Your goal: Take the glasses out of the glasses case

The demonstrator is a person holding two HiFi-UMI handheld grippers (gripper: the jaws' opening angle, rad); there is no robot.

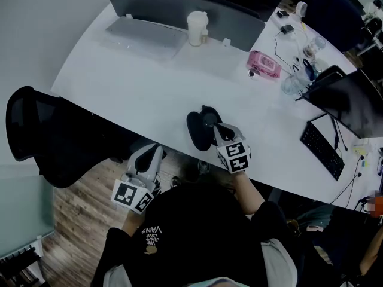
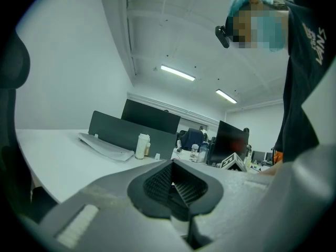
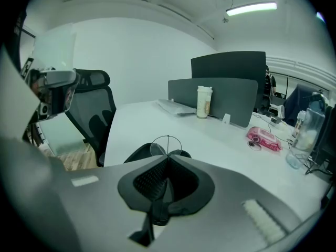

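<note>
Your big white desk [image 1: 149,82] curves across the room. A black office chair [image 1: 42,136] sits at its left. The black glasses case [image 1: 197,130] lies open at the near edge. Your right gripper [image 1: 216,128] is squeezed tight on the glasses [image 3: 157,150], right at the case. Your left gripper [image 1: 155,153] is closed on nothing, low by the near edge.
</note>
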